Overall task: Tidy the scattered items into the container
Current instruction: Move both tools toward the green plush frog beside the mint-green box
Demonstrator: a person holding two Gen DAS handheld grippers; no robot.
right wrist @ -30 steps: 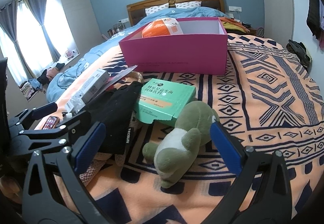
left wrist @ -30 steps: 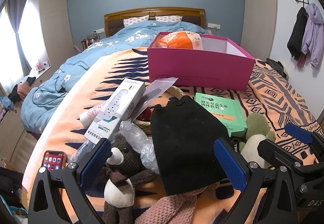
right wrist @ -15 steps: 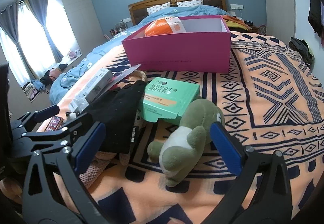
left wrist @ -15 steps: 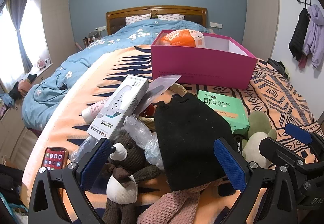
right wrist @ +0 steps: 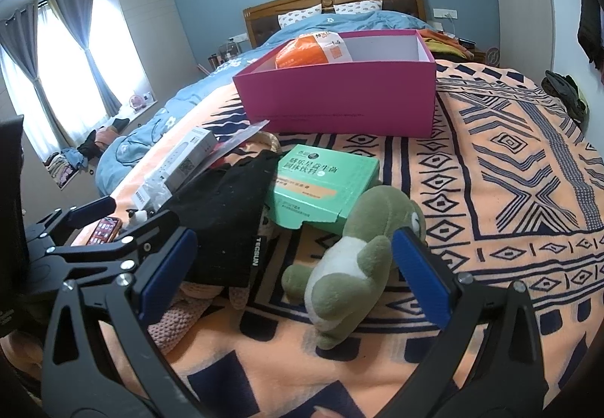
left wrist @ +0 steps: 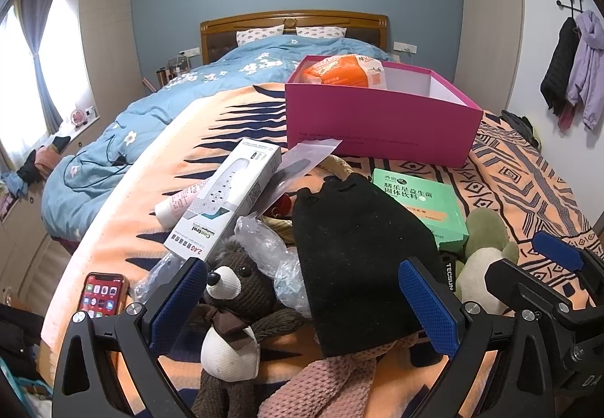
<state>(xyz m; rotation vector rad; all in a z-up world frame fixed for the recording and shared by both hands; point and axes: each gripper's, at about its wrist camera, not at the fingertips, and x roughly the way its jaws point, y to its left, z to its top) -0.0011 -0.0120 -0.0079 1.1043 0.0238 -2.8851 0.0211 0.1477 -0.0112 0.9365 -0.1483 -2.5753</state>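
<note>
Your left claw [left wrist: 302,304] is spread wide and holds nothing. It hangs over a brown teddy bear [left wrist: 230,320] and a black cloth bag [left wrist: 358,259], which lie side by side on the bed [left wrist: 528,176]. A white remote box [left wrist: 226,199] leans on the pile just behind the bear. A pink knitted cloth [left wrist: 339,380] pokes out from under the bag. A phone [left wrist: 101,294] lies at the bed's edge to the left.

Your right claw [right wrist: 294,274] is spread wide too and holds nothing. A green stuffed toy [right wrist: 355,267] lies between its fingers; whether they touch it, you cannot tell. A green box [right wrist: 324,180] sits just behind the toy.

Farther back on the bed stands the pink box [right wrist: 339,101], open on top. An orange packet [right wrist: 313,50] is inside it, at its left end.
</note>
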